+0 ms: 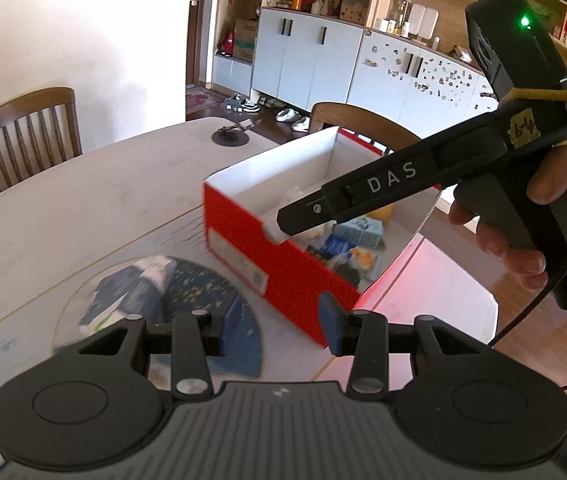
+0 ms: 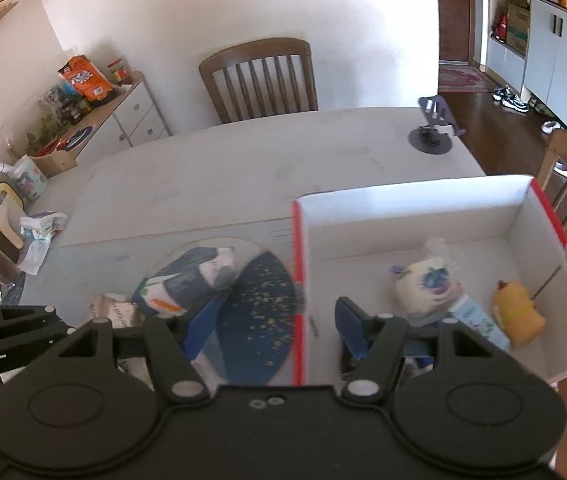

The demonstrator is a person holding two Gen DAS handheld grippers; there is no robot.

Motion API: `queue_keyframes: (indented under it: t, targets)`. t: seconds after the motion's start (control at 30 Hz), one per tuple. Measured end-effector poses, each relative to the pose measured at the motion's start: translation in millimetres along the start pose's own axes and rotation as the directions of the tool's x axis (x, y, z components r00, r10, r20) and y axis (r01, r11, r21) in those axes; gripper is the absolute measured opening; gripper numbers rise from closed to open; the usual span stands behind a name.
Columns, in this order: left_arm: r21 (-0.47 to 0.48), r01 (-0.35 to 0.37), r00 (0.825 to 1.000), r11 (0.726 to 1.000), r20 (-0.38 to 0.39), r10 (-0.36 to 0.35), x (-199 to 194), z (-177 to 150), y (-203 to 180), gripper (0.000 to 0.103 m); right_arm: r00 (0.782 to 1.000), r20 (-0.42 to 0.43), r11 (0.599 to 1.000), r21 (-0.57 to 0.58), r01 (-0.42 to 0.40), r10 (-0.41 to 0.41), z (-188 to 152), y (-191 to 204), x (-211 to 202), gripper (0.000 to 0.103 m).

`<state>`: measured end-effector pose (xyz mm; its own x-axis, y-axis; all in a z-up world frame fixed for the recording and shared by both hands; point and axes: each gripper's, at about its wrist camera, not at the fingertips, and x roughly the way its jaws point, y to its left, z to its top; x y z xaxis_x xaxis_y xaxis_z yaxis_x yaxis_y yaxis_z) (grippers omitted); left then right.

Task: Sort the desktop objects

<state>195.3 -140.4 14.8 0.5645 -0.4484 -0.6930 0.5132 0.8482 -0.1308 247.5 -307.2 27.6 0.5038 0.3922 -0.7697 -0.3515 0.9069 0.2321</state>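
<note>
A red box with a white inside [image 1: 283, 276] [image 2: 403, 208] stands on the table and holds several small packets, among them a round white pouch [image 2: 423, 292] and a yellow item [image 2: 517, 314]. A blue and white packet [image 1: 131, 292] [image 2: 187, 284] lies on a round blue mat [image 1: 203, 292] [image 2: 263, 312] left of the box. My left gripper [image 1: 281, 326] is open and empty above the mat and the box's near corner. My right gripper [image 2: 273, 326] is open and empty, straddling the box's left wall; in the left wrist view its fingers [image 1: 323, 208] reach over the box.
A black phone stand [image 1: 230, 134] [image 2: 431, 136] sits at the table's far end. Wooden chairs [image 1: 27, 132] [image 2: 261, 80] stand around the table. A crinkled wrapper [image 2: 117, 312] lies by the mat. Clutter [image 2: 15, 216] lines the table's left edge.
</note>
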Motion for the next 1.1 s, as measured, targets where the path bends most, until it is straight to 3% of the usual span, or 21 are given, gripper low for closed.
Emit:
queue_keyframes:
  t: [0.3, 0.43, 0.5, 0.57, 0.67, 0.8, 1.03, 1.1]
  targets:
    - [-0.039, -0.031, 1.000, 0.999, -0.005, 0.031, -24.4, -31.5, 45.4, 0.041, 1.000, -0.004, 0.999, -0.031, -0.009, 0.009, -4.7, 49.5, 15.2, 0.066]
    - [-0.044, -0.064, 0.998, 0.997, -0.001, 0.064, -35.3, -46.9, 65.3, 0.041, 1.000, 0.001, 0.999, -0.040, 0.006, -0.006, -7.9, 67.0, 22.7, 0.073]
    - [-0.057, -0.087, 0.996, 0.995, 0.003, 0.087, -39.7, -53.7, 75.8, 0.057, 1.000, -0.001, 0.999, -0.040, 0.005, -0.005, -8.0, 74.0, 27.1, 0.073]
    - [-0.078, -0.099, 0.995, 0.992, 0.011, 0.100, -44.2, -60.1, 86.8, 0.065, 1.000, -0.004, 0.999, -0.037, 0.005, -0.005, -7.6, 78.0, 30.8, 0.073]
    - [-0.094, -0.111, 0.994, 0.989, 0.012, 0.112, -48.3, -67.4, 98.5, 0.065, 1.000, -0.013, 0.999, -0.032, 0.002, -0.003, -8.1, 82.4, 37.8, 0.073]
    - [-0.115, -0.130, 0.991, 0.985, 0.012, 0.132, -50.1, -73.4, 112.8, 0.077, 1.000, -0.029, 1.000, -0.030, 0.009, -0.009, -8.0, 87.5, 47.9, 0.073]
    - [-0.135, -0.142, 0.990, 0.981, 0.000, 0.144, -43.7, -79.9, 134.5, 0.087, 0.998, -0.047, 0.999, -0.035, 0.037, -0.039, -7.8, 93.3, 66.0, 0.074]
    - [-0.139, -0.136, 0.991, 0.981, -0.010, 0.136, -39.6, -81.5, 138.5, 0.098, 0.998, -0.053, 0.999, -0.030, 0.036, -0.038, -7.6, 93.3, 71.6, 0.074]
